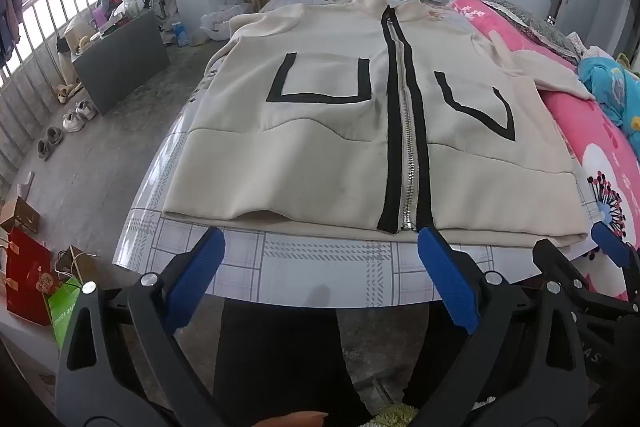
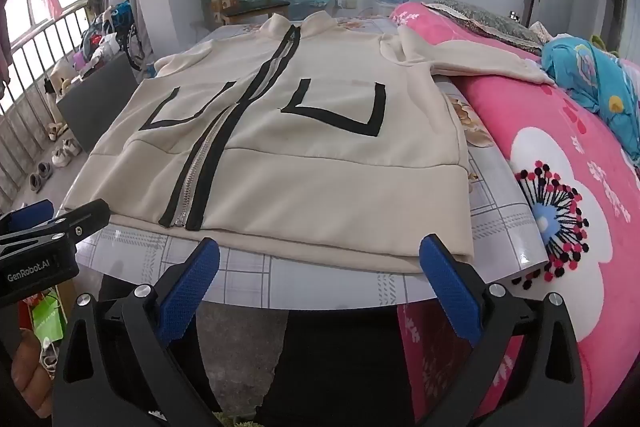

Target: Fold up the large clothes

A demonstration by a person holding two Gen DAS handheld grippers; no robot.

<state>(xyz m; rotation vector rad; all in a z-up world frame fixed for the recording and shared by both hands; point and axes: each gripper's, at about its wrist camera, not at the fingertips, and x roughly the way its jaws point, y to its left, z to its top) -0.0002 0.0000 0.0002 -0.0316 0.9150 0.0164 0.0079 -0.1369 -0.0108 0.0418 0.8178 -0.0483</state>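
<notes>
The cream jacket (image 1: 332,131) lies zipped and spread flat, front up, on the table (image 1: 320,267), its hem along the near edge and its collar toward the far edge; one sleeve trails off the right side onto the pink quilt (image 2: 560,155). No fold looks started, so this reads as the opening step. The left gripper (image 1: 320,259) and the right gripper (image 2: 320,263) both hover just short of the hem, tilted downward over the near edge, jaws spread wide and holding nothing. The next move probably calls for each to lower onto a hem corner or side seam and pinch both cloth layers together.
</notes>
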